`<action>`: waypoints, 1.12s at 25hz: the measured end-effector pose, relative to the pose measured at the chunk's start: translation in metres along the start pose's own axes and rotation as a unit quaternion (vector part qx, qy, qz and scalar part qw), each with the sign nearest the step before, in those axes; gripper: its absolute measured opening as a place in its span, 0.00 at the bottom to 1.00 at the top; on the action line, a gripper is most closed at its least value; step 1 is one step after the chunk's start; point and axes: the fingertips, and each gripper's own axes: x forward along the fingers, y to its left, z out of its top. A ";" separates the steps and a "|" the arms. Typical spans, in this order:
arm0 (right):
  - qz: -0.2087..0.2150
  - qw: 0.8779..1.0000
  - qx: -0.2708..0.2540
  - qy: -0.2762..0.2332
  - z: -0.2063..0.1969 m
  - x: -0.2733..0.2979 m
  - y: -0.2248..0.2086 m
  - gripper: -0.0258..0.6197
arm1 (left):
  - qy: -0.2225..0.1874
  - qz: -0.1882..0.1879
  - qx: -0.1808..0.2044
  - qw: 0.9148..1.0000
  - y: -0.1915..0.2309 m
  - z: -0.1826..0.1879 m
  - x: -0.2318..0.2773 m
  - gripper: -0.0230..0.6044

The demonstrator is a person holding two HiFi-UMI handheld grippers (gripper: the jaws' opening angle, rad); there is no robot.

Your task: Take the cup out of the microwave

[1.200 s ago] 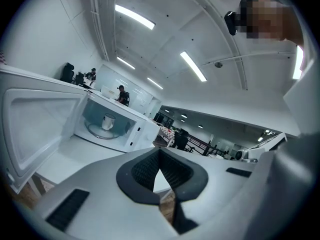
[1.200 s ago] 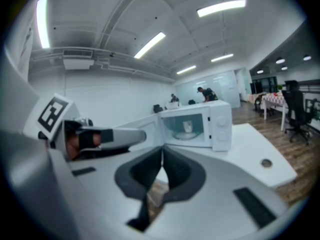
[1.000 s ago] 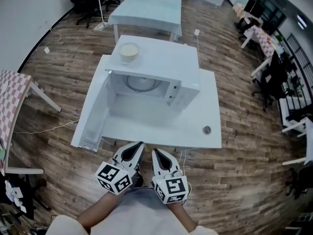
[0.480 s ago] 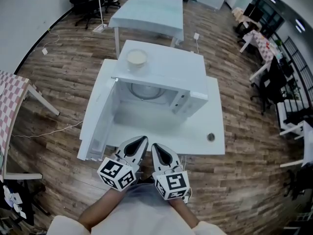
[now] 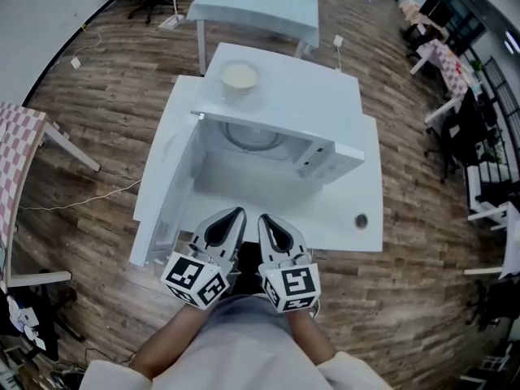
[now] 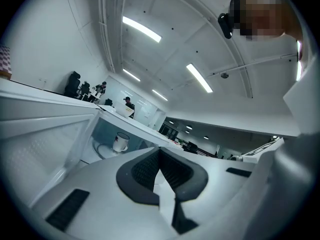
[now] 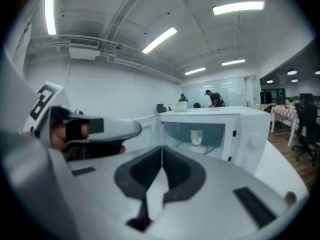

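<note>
A white microwave (image 5: 284, 104) stands on a white table (image 5: 357, 177), its door (image 5: 166, 189) swung open to the left. The white cup (image 6: 120, 142) stands upright on the turntable inside and also shows in the right gripper view (image 7: 197, 136). In the head view the microwave's roof hides it. My left gripper (image 5: 236, 214) and right gripper (image 5: 264, 218) hover side by side at the table's front edge, well short of the cavity. Both are shut and hold nothing. The left gripper (image 6: 160, 150) points level at the opening, and the right gripper (image 7: 162, 148) points slightly downward.
A pale bowl (image 5: 240, 76) sits on top of the microwave. A small round object (image 5: 361, 219) lies on the table at the right. Another table (image 5: 256, 2) stands behind, a checkered table (image 5: 16, 149) at the left. Office chairs and desks line the right side.
Both grippers and the head camera have moved forward toward the microwave, so the table edge is now right under the jaw tips. Both grippers stayed shut.
</note>
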 end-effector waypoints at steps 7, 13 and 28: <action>-0.013 1.000 0.011 -0.010 -0.001 0.047 -0.035 0.08 | 0.028 0.016 -0.006 0.999 0.019 -0.008 0.026 0.05; -0.031 0.999 0.020 -0.024 -0.005 0.098 -0.074 0.08 | 0.037 0.030 -0.010 0.999 0.036 -0.007 0.058 0.05; -0.042 0.998 0.030 -0.021 -0.012 0.199 -0.131 0.09 | 0.049 0.070 -0.038 0.996 0.091 -0.006 0.106 0.05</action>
